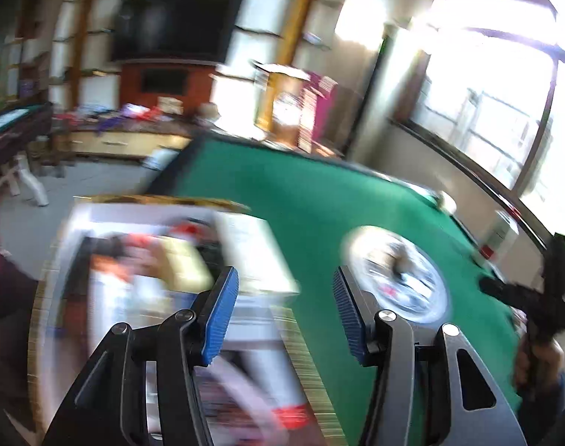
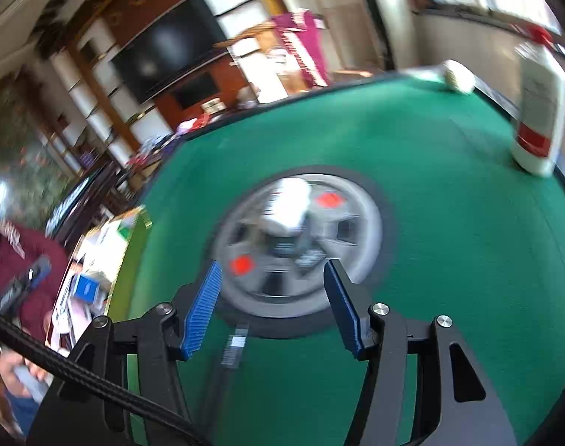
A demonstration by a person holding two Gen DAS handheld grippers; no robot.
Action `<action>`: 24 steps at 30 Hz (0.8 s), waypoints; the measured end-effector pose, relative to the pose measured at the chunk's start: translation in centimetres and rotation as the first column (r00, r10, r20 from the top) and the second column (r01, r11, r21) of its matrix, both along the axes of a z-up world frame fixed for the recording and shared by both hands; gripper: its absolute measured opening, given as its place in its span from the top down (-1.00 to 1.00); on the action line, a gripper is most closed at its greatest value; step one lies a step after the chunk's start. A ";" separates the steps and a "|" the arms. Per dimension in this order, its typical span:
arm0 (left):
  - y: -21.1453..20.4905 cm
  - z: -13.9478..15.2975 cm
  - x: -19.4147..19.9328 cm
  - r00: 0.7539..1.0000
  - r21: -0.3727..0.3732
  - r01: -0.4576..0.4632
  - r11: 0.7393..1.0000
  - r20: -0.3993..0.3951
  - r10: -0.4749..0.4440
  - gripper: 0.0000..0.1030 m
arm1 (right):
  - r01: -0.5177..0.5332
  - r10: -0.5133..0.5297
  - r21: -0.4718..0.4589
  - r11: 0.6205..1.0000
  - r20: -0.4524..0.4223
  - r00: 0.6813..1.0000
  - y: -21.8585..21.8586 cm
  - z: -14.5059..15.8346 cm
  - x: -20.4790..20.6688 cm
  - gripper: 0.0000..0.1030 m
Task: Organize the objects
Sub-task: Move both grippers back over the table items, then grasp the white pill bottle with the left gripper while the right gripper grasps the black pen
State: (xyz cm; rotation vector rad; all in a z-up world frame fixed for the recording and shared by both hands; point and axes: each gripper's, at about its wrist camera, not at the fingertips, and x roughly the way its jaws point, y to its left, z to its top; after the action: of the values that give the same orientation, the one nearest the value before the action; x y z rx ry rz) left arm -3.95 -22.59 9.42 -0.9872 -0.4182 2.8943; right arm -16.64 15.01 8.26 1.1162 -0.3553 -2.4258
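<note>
Left wrist view is showing the left gripper (image 1: 286, 312) hanging over the near edge of a green felt table (image 1: 282, 193), its blue-padded jaws standing apart with nothing between them. Below and to the left of its fingers a white box (image 1: 96, 223) is sitting, blurred, with smeared red, yellow and white items lying inside; I cannot tell what each one is. Just beyond the right-hand finger the round silver centre panel (image 1: 397, 275) of the table is showing, with small red marks on it. Further right, at the picture's edge, the right gripper's dark frame (image 1: 542, 297) is reaching in over the felt.

Right wrist view is looking down on that same round panel (image 2: 301, 245), which is lying directly ahead of the right gripper (image 2: 273, 304). Its jaws are parted too and are gripping nothing. A white, blurred object (image 2: 290, 204) is resting on the far part of the panel, beyond the fingertips. Well ahead and to the right, a white bottle (image 2: 541, 107) with a red band is standing upright near the table's far edge, and a small pale ball-like thing (image 2: 459, 76) is lying near it to the left. Off to the left of the gripper, a person in a maroon sleeve (image 2: 29, 260) is standing beside the table.
</note>
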 end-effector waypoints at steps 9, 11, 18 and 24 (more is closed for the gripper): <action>13.9 -1.9 -11.1 0.943 -0.009 0.227 0.974 0.254 -0.217 0.09 | 0.016 -0.013 -0.101 0.995 0.025 1.000 3.9 0.8 -0.2 -0.10; 16.0 -2.1 -13.7 0.934 -0.014 0.240 0.971 0.277 -0.227 0.09 | 0.016 -0.013 -0.121 0.993 0.031 0.999 4.3 0.7 -0.3 -0.10; 21.1 -4.0 -19.4 0.908 -0.101 0.257 0.961 0.364 -0.205 0.09 | 0.063 -0.046 -0.187 0.980 0.095 0.994 6.0 -0.2 -1.3 -0.10; 22.1 -6.9 -22.1 0.893 -0.152 0.232 0.961 0.424 -0.149 0.09 | 0.067 -0.048 -0.195 0.979 0.098 0.994 6.2 -0.3 -1.3 -0.10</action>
State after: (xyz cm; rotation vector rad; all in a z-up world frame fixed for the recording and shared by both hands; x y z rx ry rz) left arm -26.00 -0.52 2.47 -1.5791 -0.0359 2.5787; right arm -17.93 21.25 7.92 1.1462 -0.6528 -2.3316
